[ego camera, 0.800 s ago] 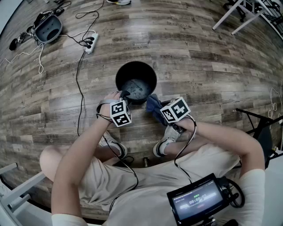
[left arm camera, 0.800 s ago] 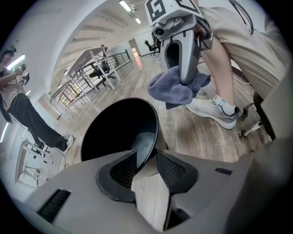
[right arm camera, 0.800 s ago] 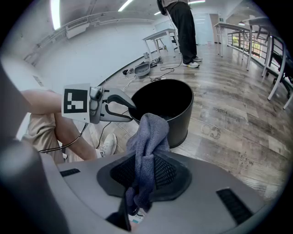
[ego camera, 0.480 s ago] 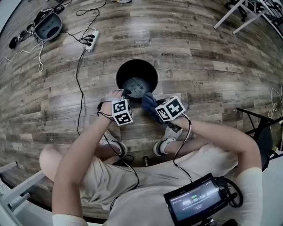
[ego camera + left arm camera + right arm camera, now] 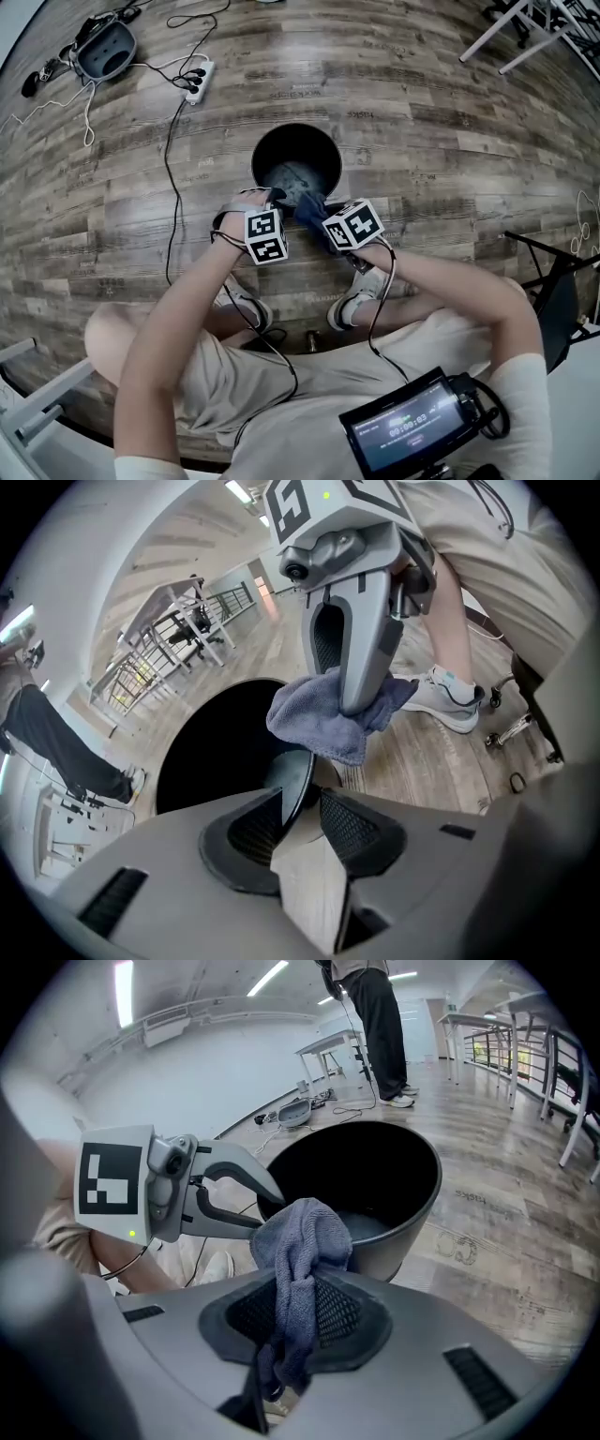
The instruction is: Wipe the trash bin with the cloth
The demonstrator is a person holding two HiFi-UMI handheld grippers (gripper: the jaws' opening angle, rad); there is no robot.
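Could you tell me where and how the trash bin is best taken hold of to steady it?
Pinch the trash bin by its thin upright rim at the near side, from above, one jaw inside, one outside, as the left gripper does; its round wall looks too wide to span.

Head camera, high above the seated person, looks steeply down: the trash bin [image 5: 270,155] sits mid-frame on the wooden floor [image 5: 450,112]. The left gripper [image 5: 273,196] view looks rightward at close range across the bin's near rim. The right gripper [image 5: 323,214] view looks back leftward and toward the far side. All three views share the bin and the cloth [image 5: 307,208].
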